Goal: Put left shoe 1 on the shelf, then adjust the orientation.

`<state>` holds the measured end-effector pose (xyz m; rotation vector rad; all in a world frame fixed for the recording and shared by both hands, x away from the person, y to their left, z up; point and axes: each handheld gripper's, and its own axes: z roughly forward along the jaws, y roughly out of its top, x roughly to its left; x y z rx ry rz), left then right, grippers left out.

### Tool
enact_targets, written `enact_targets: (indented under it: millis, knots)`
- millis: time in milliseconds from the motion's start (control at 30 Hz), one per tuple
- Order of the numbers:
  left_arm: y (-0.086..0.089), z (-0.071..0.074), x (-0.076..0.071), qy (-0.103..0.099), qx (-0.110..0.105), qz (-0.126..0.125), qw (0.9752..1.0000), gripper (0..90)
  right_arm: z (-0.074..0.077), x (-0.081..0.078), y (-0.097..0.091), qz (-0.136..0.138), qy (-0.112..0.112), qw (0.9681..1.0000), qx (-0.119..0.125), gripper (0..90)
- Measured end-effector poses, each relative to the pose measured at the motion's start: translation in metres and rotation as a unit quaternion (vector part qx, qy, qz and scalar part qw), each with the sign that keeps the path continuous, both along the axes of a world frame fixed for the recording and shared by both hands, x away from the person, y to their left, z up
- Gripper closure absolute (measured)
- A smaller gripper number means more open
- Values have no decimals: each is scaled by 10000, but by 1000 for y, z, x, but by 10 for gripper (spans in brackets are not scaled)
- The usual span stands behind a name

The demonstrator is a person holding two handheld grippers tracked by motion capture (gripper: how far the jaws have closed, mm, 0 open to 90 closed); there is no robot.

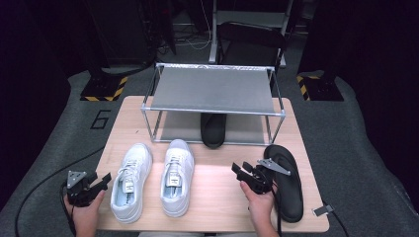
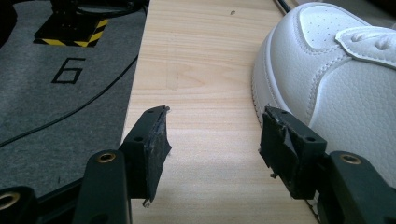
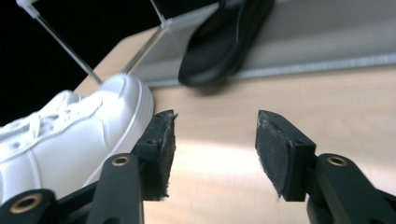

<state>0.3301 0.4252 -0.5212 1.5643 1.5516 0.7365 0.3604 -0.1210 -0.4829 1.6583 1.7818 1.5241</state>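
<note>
Two white sneakers stand side by side on the wooden table [image 1: 212, 202], the left one [image 1: 131, 180] and the right one [image 1: 176, 175]. A black flip-flop [image 1: 289, 190] lies at the table's right. Its mate [image 1: 213, 129] sits on the lower shelf of the metal rack [image 1: 212, 89], toe hanging over the front. My left gripper [image 1: 104, 178] rests at the table's front left edge, open, with the left sneaker [image 2: 336, 79] just beside its right jaw. My right gripper [image 1: 239, 170] hovers between the right sneaker [image 3: 70, 135] and the flip-flop on the table, open, with bare wood between its jaws [image 3: 215, 135].
The rack stands at the table's far side with a grey upper shelf. Grey carpet marked with a "6" [image 2: 67, 71] and a cable lie to the left of the table. A small clip [image 1: 322, 210] sits at the table's front right corner.
</note>
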Motion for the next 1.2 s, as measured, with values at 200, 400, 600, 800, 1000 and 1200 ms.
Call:
enact_targets:
  millis: [200,400,600,800,1000,1200]
  knots:
    - [-2,-1,1,-87,28,8,10000,412,1,-21,-11,-134,-71,9993,-353,524]
    - [-1,-1,0,-68,46,-7,10000,412,3,-41,-28,-257,-144,9978,-601,544]
    - [-2,0,0,28,60,-7,10000,412,0,-53,-49,-519,-80,9946,-897,560]
    - [-3,0,1,-10,67,-3,10000,412,-1,-56,-63,-732,-27,9920,-1030,566]
    - [-2,0,-1,-5,62,-3,10000,412,-1,-61,-70,-1028,-59,9855,-1352,579]
    - [-3,0,-1,-9,76,-35,10000,412,-7,-63,-74,-1155,-42,9815,-1523,639]
